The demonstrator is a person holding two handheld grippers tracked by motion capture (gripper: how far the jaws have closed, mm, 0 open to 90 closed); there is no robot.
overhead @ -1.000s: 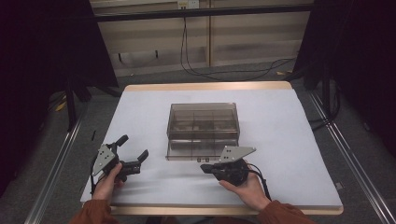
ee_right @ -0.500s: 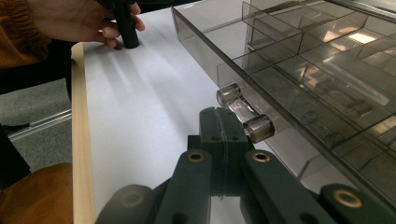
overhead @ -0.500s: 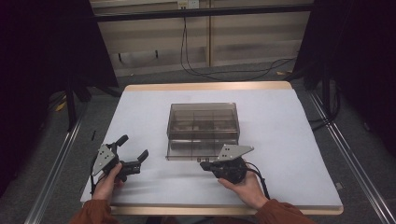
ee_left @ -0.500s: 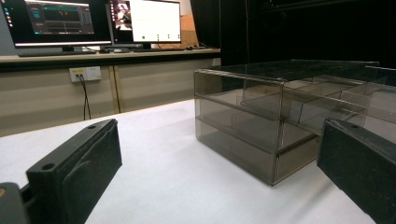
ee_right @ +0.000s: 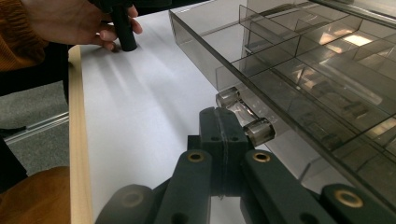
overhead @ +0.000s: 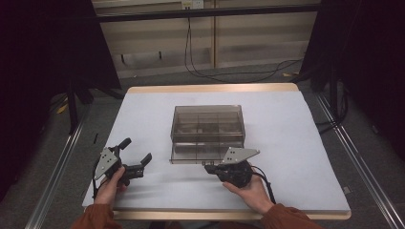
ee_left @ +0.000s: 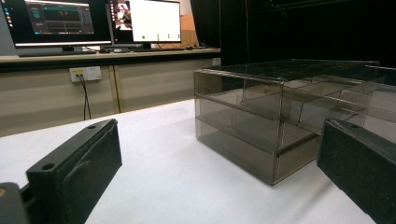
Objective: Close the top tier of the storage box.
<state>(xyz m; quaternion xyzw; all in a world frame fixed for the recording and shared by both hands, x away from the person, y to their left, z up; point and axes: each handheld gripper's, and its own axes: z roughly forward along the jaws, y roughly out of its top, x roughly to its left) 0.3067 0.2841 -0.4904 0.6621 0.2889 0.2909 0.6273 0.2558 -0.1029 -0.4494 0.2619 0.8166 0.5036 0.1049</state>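
Observation:
A smoky clear drawer box stands mid-table, and its bottom drawer sticks out a little toward me. My right gripper lies low at the drawer front. In the right gripper view its jaws are pressed flat together, with the tip against the drawer's clear handle and nothing between them. My left gripper rests at the front left with its jaws wide apart and empty. In the left gripper view the box stands ahead of those jaws.
The white table has a wooden front edge close under the right gripper. A hand with the left gripper shows far off in the right gripper view. Monitors stand on a bench beyond the table.
My right gripper has edged slightly left along the drawer front. The left gripper and the box look unchanged.

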